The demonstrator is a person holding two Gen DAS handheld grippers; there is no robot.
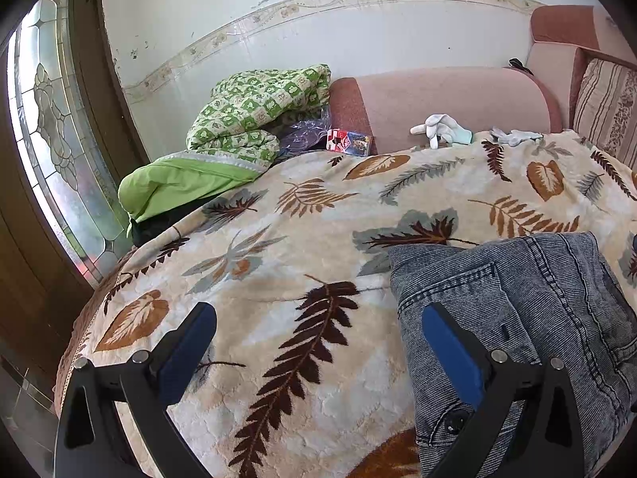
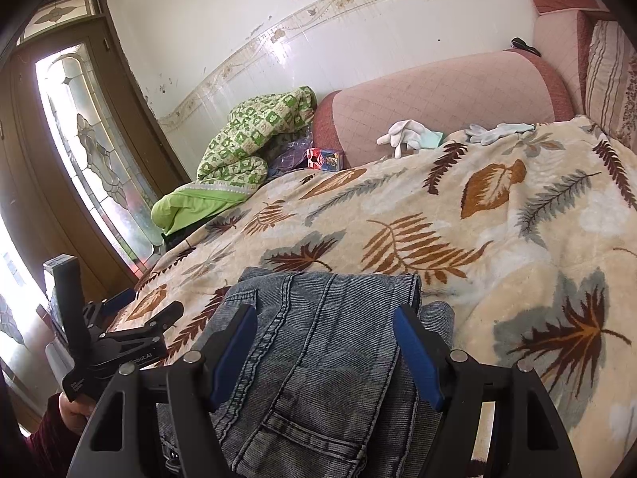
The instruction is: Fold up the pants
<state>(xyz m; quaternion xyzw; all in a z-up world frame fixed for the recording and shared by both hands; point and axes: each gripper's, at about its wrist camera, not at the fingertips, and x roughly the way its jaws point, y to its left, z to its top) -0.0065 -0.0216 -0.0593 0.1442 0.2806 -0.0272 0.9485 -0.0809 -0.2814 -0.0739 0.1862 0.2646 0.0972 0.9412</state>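
— Are the pants [image 2: 318,358] folded? 
— Looks so: a compact denim bundle on the leaf blanket [image 2: 497,207]. 
— Grippers? 
— Left gripper [image 1: 318,354] and right gripper [image 2: 324,354] both gape wide, gripping nothing.

The pants [image 2: 318,358] are washed grey-blue denim with darker stitched seams. The blanket [image 1: 318,239] under them is cream with brown, rust-orange and grey leaf and fern prints. A quilt [image 1: 254,107] is checked green and cream, with a plain lime-green underside. The sofa arm [image 1: 438,103] is pink with a darker red edge. Both gloves [image 2: 406,135] are white.
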